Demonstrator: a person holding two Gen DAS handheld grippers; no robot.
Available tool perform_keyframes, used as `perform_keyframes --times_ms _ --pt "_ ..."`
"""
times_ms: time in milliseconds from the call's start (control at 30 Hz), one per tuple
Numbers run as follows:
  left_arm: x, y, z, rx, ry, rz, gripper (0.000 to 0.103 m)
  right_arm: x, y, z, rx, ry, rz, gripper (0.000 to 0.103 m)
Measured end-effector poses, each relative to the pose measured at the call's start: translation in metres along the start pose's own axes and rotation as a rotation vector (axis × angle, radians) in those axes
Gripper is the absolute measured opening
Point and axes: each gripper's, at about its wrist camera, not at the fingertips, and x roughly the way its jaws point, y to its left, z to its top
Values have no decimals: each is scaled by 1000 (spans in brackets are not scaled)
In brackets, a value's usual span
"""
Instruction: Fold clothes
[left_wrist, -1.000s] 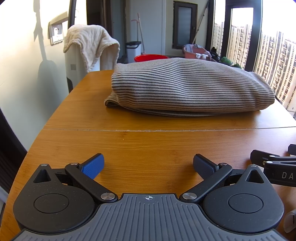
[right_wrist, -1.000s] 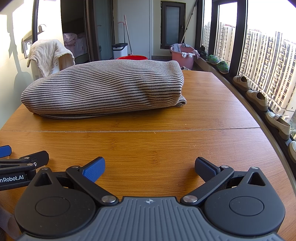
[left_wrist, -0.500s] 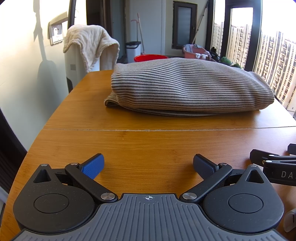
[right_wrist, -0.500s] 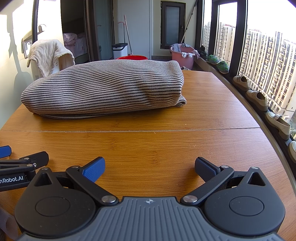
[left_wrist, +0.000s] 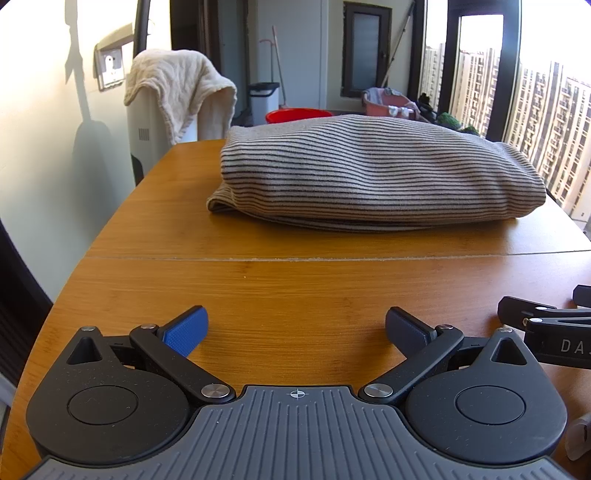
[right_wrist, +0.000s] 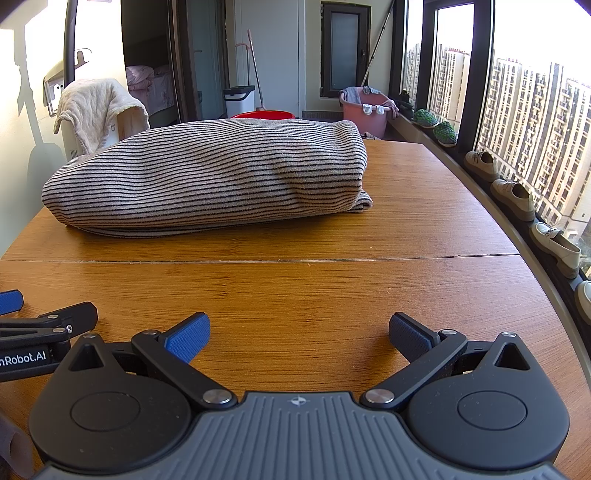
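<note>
A beige garment with thin dark stripes (left_wrist: 376, 173) lies folded in a thick bundle on the far half of the wooden table (left_wrist: 295, 288); it also shows in the right wrist view (right_wrist: 210, 177). My left gripper (left_wrist: 295, 328) is open and empty, low over the near table, well short of the garment. My right gripper (right_wrist: 299, 332) is open and empty, beside the left one. Each gripper shows at the edge of the other's view: the right gripper (left_wrist: 546, 325) and the left gripper (right_wrist: 44, 325).
A cream towel (left_wrist: 177, 88) hangs over a white appliance past the table's far left. A red basin (left_wrist: 299, 115) and a pink laundry tub (right_wrist: 365, 107) stand behind the table. Shoes (right_wrist: 517, 195) line the window ledge along the table's right edge.
</note>
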Motion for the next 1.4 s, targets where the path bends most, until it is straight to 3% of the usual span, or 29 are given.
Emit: perform_keyframes --times_ms 1400 --pt "0 1 -1 0 -2 -4 103 1 2 0 1 -3 -7 103"
